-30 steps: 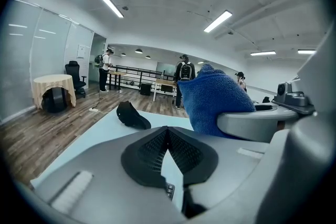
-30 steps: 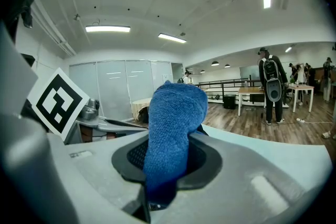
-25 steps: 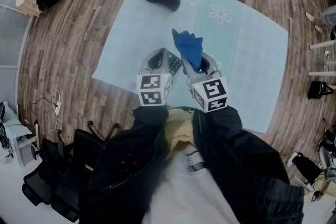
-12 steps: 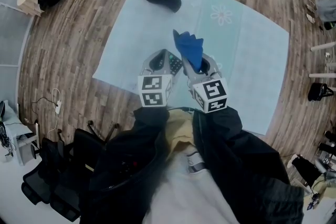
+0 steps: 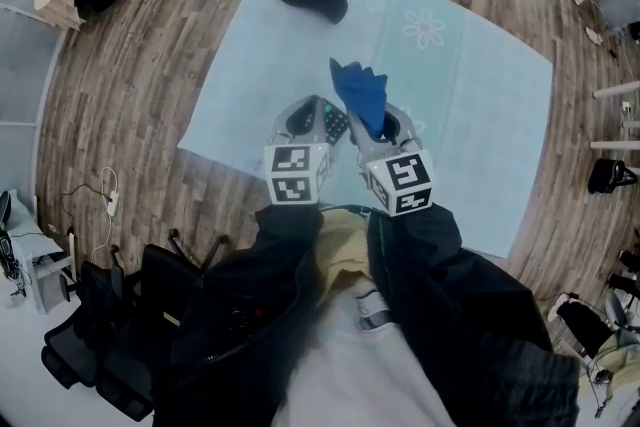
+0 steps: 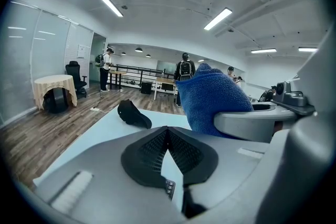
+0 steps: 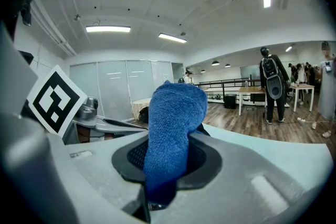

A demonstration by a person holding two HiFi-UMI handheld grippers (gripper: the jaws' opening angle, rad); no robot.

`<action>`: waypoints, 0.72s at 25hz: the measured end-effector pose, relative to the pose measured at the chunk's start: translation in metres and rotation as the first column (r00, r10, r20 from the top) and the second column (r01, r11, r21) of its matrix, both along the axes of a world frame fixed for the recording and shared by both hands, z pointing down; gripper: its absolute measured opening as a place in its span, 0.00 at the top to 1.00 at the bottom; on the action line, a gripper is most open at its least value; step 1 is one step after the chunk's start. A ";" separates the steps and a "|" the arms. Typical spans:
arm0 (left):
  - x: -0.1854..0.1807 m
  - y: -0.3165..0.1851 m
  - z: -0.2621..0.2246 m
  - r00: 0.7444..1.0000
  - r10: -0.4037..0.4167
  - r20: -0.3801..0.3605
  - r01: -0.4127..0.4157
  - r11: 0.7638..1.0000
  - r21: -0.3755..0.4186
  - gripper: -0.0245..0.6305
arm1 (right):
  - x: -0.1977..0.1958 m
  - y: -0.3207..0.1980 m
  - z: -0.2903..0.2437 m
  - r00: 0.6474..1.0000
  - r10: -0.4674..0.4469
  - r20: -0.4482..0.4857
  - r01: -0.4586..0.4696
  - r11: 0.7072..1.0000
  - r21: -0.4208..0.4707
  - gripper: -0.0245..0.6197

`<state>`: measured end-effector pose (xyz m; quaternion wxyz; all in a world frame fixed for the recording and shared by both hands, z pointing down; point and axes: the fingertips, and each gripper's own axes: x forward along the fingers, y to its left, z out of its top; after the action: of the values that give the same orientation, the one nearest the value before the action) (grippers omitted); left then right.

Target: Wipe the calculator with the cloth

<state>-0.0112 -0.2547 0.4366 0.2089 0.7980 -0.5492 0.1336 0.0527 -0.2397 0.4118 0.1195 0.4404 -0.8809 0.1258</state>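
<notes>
Pale blue mat over wood floor — left gripper tight on calculator, right gripper tight on cloth.

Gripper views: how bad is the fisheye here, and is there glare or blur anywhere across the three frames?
Left gripper view: heavy fisheye with dark corners, ceiling strip lights blown out, cloth sharp, calculator between the jaws shadowed. Right gripper view: same warp, cloth sharp. Head view: mat edges bowed, light even, no hard shadows.
</notes>
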 end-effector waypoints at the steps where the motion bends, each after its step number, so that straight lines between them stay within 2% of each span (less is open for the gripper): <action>1: 0.000 0.000 0.000 1.000 0.001 -0.001 -0.001 1.000 -0.001 0.96 | 0.000 0.000 0.000 1.000 -0.001 0.000 0.001 1.000 0.001 0.82; 18: 0.007 0.004 0.006 1.000 0.008 -0.010 -0.008 1.000 -0.026 0.96 | 0.001 0.001 0.006 1.000 -0.016 -0.004 0.016 1.000 -0.020 0.82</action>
<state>-0.0047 -0.2507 0.4427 0.2214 0.7982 -0.5431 0.1375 0.0536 -0.2383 0.4182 0.1267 0.4324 -0.8828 0.1328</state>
